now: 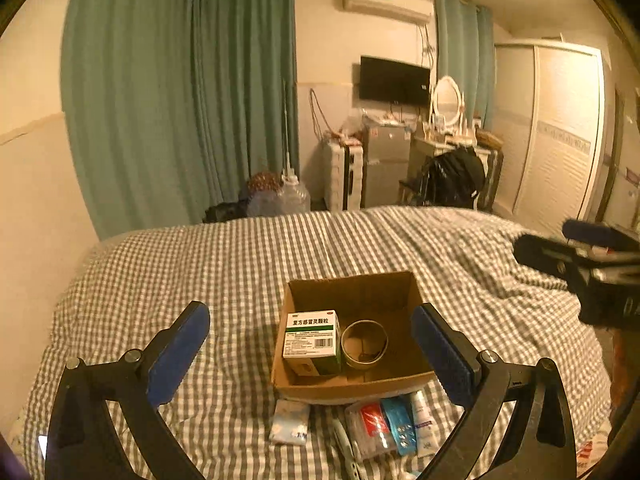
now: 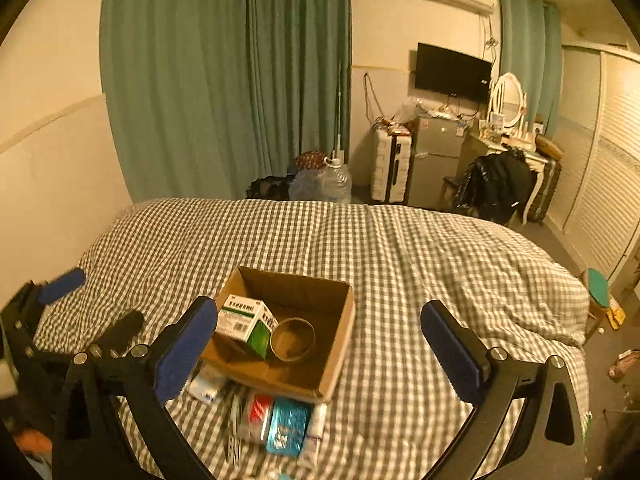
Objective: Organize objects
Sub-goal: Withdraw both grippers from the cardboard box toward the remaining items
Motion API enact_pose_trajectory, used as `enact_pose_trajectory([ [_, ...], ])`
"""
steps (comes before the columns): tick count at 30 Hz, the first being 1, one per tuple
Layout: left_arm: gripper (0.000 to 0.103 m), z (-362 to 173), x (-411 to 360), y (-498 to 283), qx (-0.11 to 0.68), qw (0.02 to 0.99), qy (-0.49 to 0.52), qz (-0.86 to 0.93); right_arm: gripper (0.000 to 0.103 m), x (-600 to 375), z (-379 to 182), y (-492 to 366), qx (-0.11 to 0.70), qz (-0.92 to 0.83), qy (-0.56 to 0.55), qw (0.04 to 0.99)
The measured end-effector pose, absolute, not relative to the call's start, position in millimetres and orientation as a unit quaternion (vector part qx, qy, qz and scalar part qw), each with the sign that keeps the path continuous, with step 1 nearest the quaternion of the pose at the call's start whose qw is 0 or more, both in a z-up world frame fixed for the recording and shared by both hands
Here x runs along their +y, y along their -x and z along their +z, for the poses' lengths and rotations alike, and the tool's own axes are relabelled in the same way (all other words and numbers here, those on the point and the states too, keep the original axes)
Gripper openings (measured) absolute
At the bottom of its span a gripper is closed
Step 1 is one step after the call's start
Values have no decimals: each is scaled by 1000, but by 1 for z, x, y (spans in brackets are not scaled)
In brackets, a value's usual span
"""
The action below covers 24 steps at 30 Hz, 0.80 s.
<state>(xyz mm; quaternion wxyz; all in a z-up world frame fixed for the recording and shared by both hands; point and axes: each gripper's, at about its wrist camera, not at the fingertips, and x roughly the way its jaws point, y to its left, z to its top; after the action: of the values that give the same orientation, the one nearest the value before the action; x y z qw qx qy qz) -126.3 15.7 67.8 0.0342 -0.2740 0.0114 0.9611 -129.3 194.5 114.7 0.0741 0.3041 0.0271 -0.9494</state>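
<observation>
Both my grippers, left (image 1: 310, 354) and right (image 2: 318, 346), gaped empty above box (image 1: 352, 390). Packets (image 1: 386, 424) lay just nearer than box, long axes toward me; left sat closer.

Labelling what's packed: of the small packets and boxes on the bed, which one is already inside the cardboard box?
The white-and-green medicine box, tilted in the cardboard box beside the tape roll. The tissue pack and blue foil packet lie outside on the bedspread.

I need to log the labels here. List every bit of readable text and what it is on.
"复方感冒灵颗粒": green-and-white medicine box inside the cardboard box.
Small print and barcode on that box: too small to read.
Packets and tube on the bed: blurred, unreadable.
</observation>
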Motion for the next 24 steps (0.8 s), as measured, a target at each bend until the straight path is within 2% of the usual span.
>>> enact_pose_trajectory([
  [5,103,81,1,85,3,31,265,964,102,196,120,85,47,-950,-303,66],
  [10,103,63,-10,55,-1,23,274,961,102,193,95,53,55,-946,-313,64],
  [15,103,23,-22,32,-19,3,293,956,102,186,39,37,59,-935,-344,69],
  [24,103,-81,-27,11,-48,-48,353,933,102,171,-89,35,65,-894,-436,78],
])
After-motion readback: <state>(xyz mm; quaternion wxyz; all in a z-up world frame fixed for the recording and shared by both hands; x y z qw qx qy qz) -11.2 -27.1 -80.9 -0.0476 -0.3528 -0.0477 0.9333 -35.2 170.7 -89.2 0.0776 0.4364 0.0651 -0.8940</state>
